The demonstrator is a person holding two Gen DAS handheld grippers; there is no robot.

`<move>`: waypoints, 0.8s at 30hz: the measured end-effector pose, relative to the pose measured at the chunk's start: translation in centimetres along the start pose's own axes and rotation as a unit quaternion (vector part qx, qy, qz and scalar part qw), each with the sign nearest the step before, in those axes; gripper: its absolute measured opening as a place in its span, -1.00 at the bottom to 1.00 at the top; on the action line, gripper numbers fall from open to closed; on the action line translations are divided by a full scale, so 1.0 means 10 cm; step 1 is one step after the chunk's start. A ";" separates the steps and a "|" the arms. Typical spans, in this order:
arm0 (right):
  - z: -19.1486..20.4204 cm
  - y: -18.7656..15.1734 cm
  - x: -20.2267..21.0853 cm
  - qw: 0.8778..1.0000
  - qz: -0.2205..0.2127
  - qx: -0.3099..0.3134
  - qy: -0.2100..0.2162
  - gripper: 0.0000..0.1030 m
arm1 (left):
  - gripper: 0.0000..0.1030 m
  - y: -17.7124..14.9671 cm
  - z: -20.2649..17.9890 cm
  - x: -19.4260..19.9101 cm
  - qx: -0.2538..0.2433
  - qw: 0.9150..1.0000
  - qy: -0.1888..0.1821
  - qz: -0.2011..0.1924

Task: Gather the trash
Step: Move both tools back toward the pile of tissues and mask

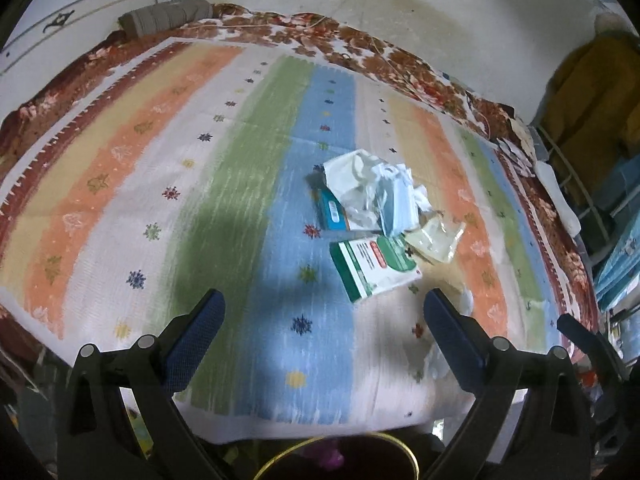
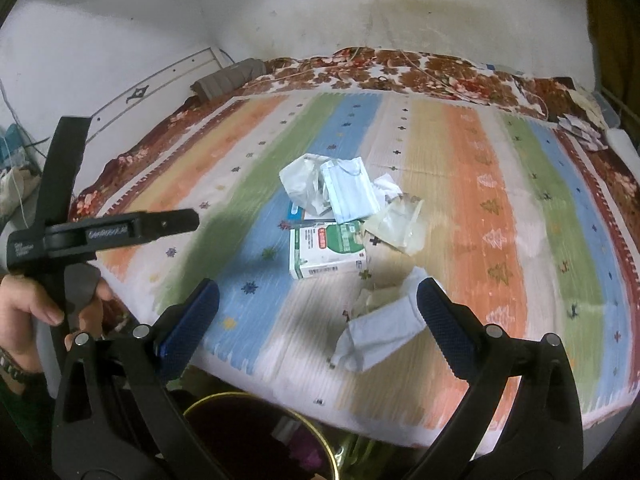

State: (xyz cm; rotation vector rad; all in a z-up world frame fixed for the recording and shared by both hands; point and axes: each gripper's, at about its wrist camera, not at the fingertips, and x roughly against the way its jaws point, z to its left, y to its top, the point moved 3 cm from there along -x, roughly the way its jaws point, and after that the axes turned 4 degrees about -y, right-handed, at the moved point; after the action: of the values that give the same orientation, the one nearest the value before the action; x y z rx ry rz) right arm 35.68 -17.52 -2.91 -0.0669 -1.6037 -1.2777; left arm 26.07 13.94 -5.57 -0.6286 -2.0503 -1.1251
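A pile of trash lies on the striped bed cover (image 1: 240, 184): a green and white carton (image 1: 374, 266) (image 2: 326, 252), a blue face mask (image 2: 350, 192) (image 1: 396, 208), a crumpled white bag (image 1: 352, 178) (image 2: 302, 182), a teal box (image 1: 332, 210), a clear yellowish wrapper (image 1: 436, 240) (image 2: 400, 222) and a white tissue (image 2: 380, 332) nearest the bed's edge. My left gripper (image 1: 324, 308) is open and empty, just short of the carton. My right gripper (image 2: 318, 300) is open and empty; the tissue lies by its right finger (image 2: 444, 320).
A dark bin with a yellow rim (image 2: 320, 444) (image 1: 400, 450) stands below the bed's near edge. The left gripper's body (image 2: 100, 232) and a hand are at the left of the right wrist view. A grey roll (image 1: 168, 16) lies at the bed's far side. Clutter (image 1: 516, 148) is at the right.
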 end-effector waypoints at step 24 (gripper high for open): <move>0.09 0.37 -1.08 0.998 0.006 0.062 -0.030 0.81 | 0.80 0.61 0.32 -0.65 0.026 0.996 -0.082 -0.003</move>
State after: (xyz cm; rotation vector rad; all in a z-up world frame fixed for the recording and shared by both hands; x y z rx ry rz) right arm 42.19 -9.71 -8.12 -0.0375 -1.7276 -1.1736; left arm 33.27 19.24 -8.63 -0.7104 -2.2150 -1.0491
